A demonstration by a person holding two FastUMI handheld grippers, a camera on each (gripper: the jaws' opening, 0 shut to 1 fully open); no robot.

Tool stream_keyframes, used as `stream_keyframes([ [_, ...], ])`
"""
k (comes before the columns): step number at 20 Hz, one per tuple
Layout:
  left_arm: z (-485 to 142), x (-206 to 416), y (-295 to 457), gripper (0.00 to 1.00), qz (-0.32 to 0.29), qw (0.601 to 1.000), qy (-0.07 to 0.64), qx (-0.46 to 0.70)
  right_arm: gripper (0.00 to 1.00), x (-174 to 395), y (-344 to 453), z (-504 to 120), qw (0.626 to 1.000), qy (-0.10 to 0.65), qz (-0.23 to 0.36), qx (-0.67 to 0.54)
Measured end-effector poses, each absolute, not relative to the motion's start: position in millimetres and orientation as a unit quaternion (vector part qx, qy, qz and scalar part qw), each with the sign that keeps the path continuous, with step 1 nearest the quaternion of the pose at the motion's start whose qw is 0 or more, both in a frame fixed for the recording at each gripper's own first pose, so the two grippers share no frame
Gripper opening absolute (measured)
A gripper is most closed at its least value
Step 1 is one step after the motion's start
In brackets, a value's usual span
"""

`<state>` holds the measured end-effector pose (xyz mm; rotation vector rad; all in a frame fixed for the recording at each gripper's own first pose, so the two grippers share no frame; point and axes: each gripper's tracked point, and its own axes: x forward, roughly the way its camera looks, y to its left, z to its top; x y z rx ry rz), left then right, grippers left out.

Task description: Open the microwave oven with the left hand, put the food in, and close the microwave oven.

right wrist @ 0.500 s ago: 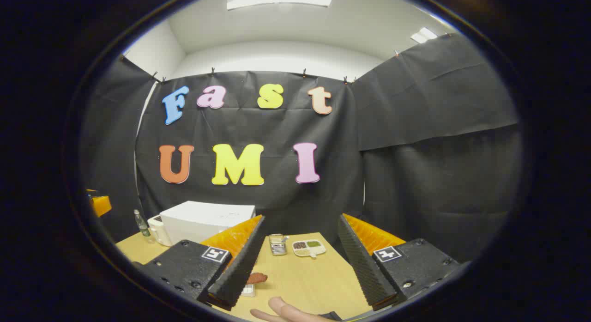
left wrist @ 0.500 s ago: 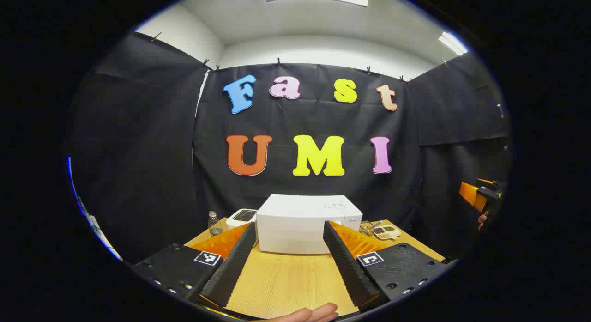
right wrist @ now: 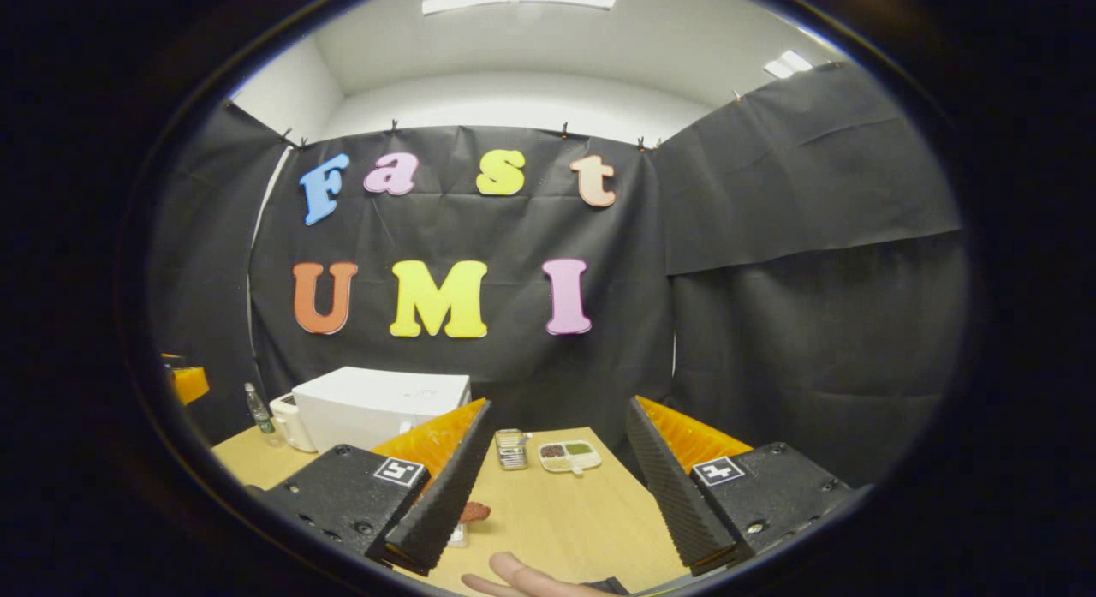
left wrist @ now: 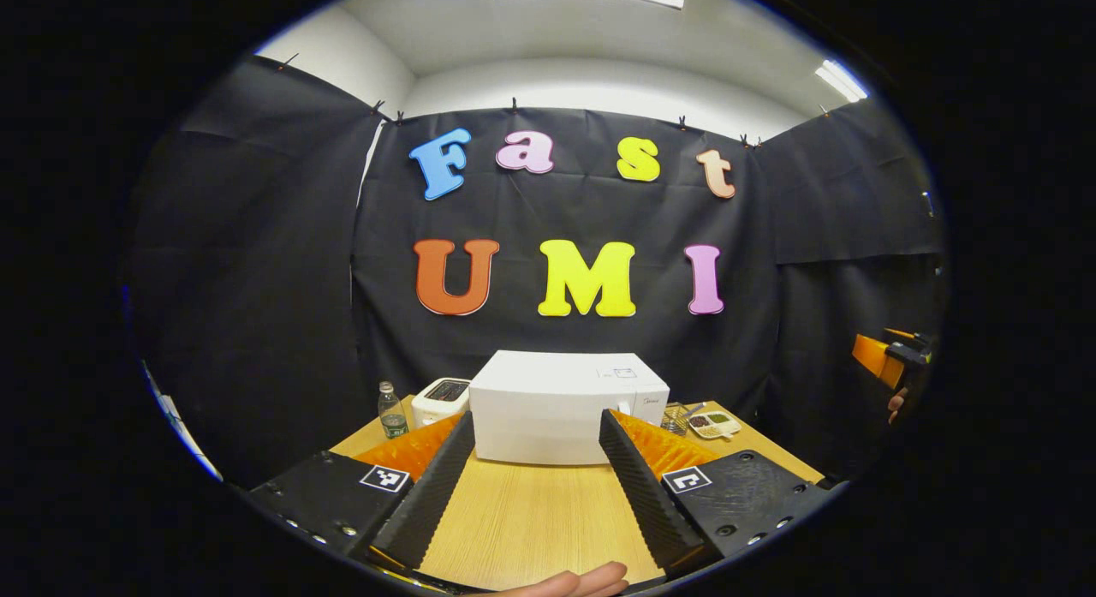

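The left gripper (left wrist: 533, 468) is held with its jaws spread wide and nothing between them, above the near edge of the wooden worktop (left wrist: 531, 520). A fingertip of the holding hand (left wrist: 582, 582) is seen at the bottom of the left gripper view. Straight ahead of the spread fingers, toward the far edge of the worktop, the white microwave oven (left wrist: 565, 404) is set with its door closed. Just beside it, toward the far left corner, a white toaster (left wrist: 441, 397) stands, and a clear water bottle (left wrist: 391, 411) is placed upright next to that. To the right of the oven, near the far right corner, a metal wire basket (left wrist: 679, 417) and a small divided dish (left wrist: 714, 423) are laid.

The right gripper (right wrist: 552, 486) is likewise held released, its jaws wide apart and empty, over the near part of the worktop (right wrist: 556, 511). A finger of its holding hand (right wrist: 522, 576) is visible at the bottom of the right gripper view. The food (right wrist: 473, 512), a reddish-brown piece, is seen lying close by the gripper's left finger, partly hidden by it. What the food rests on cannot be told clearly. Farther off, the microwave oven (right wrist: 377, 404) is seen toward the far left.
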<state>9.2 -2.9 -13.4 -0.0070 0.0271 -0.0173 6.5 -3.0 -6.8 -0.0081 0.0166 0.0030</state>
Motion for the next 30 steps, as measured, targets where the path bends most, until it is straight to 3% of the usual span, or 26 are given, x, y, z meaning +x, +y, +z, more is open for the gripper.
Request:
stream_keyframes([
  [3,-15,14,-6,0.91,-0.013,1.000,0.011,-0.006,0.91,9,-3,-9,1.000,0.011,0.004,-0.005],
  [4,-15,18,-9,0.92,-0.015,1.000,0.009,-0.008,0.99,10,-4,-11,1.000,0.012,0.004,-0.005],
  [5,-17,23,-14,0.91,-0.020,1.000,0.007,-0.011,0.91,11,-5,-12,1.000,0.013,0.005,-0.006],
  [6,-24,28,-23,0.92,-0.036,0.999,0.012,-0.020,0.99,11,-4,-15,1.000,0.015,0.005,-0.006],
  [7,-32,36,-34,0.91,-0.052,0.998,0.020,-0.028,0.91,13,-4,-17,1.000,0.016,0.007,-0.007],
  [8,-36,44,-36,0.91,-0.057,0.998,0.024,-0.031,0.91,14,-6,-18,1.000,0.016,0.008,-0.009],
  [9,-43,54,-36,0.91,-0.055,0.998,0.029,-0.028,0.99,16,-7,-20,1.000,0.016,0.007,-0.011],
  [10,-50,64,-38,0.91,-0.054,0.998,0.032,-0.023,0.91,19,-9,-22,1.000,0.015,0.006,-0.013],
  [14,-91,116,-66,0.91,-0.077,0.996,0.044,-0.019,0.91,26,-15,-34,1.000,0.015,0.005,-0.015],
  [15,-103,129,-71,0.92,-0.082,0.995,0.050,-0.019,0.99,29,-17,-37,1.000,0.017,0.007,-0.018],
  [19,-141,176,-115,0.92,-0.133,0.989,0.049,-0.034,0.99,45,-36,-51,1.000,0.014,0.004,-0.015],
  [22,-176,216,-128,0.91,-0.116,0.991,0.052,-0.032,0.99,59,-49,-68,1.000,0.024,0.006,-0.016],
  [23,-189,229,-134,0.91,-0.111,0.991,0.060,-0.035,0.91,64,-54,-72,0.999,0.024,0.004,-0.023],
  [24,-199,241,-143,0.92,-0.110,0.991,0.064,-0.039,0.91,69,-60,-76,0.999,0.023,0.000,-0.030],
  [25,-207,254,-151,0.92,-0.112,0.991,0.064,-0.039,0.99,73,-67,-79,0.999,0.023,-0.005,-0.036],
  [30,-226,298,-162,0.90,-0.096,0.994,0.046,-0.039,0.99,75,-83,-86,0.999,-0.010,-0.002,-0.047],
])
